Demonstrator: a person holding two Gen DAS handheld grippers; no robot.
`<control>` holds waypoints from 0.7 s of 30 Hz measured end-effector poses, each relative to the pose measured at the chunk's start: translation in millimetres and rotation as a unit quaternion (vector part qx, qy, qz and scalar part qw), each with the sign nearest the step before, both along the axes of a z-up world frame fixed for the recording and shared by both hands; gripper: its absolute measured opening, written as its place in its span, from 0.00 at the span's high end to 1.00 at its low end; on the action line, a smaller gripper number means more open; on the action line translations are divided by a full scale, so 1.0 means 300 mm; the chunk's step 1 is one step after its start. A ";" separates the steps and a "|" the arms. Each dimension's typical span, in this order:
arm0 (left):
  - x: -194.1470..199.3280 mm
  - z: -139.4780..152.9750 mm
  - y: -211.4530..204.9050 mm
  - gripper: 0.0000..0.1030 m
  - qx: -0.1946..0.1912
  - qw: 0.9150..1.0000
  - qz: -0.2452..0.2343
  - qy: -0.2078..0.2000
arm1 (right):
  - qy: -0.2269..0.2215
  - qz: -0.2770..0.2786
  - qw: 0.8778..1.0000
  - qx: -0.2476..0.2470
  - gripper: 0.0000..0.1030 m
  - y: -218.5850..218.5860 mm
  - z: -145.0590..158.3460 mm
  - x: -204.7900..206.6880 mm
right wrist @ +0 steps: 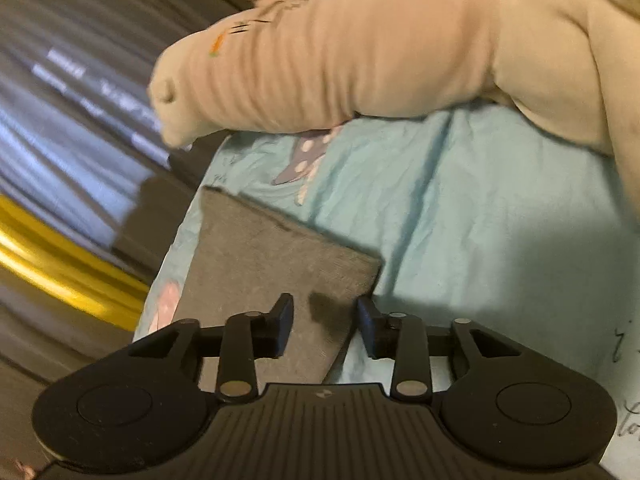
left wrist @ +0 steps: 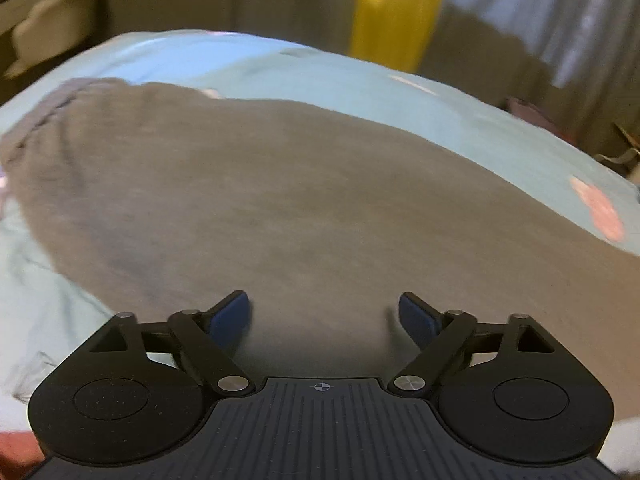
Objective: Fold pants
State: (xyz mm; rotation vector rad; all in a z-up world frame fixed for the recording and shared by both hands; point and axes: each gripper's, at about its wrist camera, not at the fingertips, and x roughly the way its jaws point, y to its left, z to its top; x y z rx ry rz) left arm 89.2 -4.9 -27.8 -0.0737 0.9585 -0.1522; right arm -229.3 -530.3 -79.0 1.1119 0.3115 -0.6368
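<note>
Both views are pretty smeared with motion blur, so fine detail is hard to read. The grey pants [left wrist: 300,200] lie flat on the bed's light blue sheet [left wrist: 360,80], filling most of the left wrist view; the waistband end sits up around 10 o'clock and the fabric runs off the frame at 3 to 4 o'clock, so that end is cut off. The left gripper [left wrist: 324,316] hangs over the cloth with its jaws spread wide, nothing between them.

In the right wrist view only a squared-off end of the pants [right wrist: 272,276] shows, its far corner at about 1 o'clock from the right gripper [right wrist: 325,322], which sits partly open and holds nothing. Bare sheet [right wrist: 500,220] opens out toward 2 and 3 o'clock. A beige plush toy [right wrist: 380,52] crowds the 12 o'clock side, cut off at the top. The bed edge drops away toward 9 o'clock, near the pants' left side.
</note>
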 end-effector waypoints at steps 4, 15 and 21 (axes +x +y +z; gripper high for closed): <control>-0.032 -0.014 -0.056 0.08 0.009 1.000 -0.016 -0.018 | -0.004 -0.008 1.000 0.027 0.65 -0.039 -0.036 0.006; -0.006 -0.056 -0.059 0.10 0.030 0.999 0.023 0.004 | -0.002 0.043 0.992 -0.117 0.86 0.024 0.046 0.025; 0.003 -0.074 -0.082 0.09 0.047 0.999 0.015 0.011 | 0.013 0.059 0.995 -0.080 0.70 -0.043 -0.023 0.072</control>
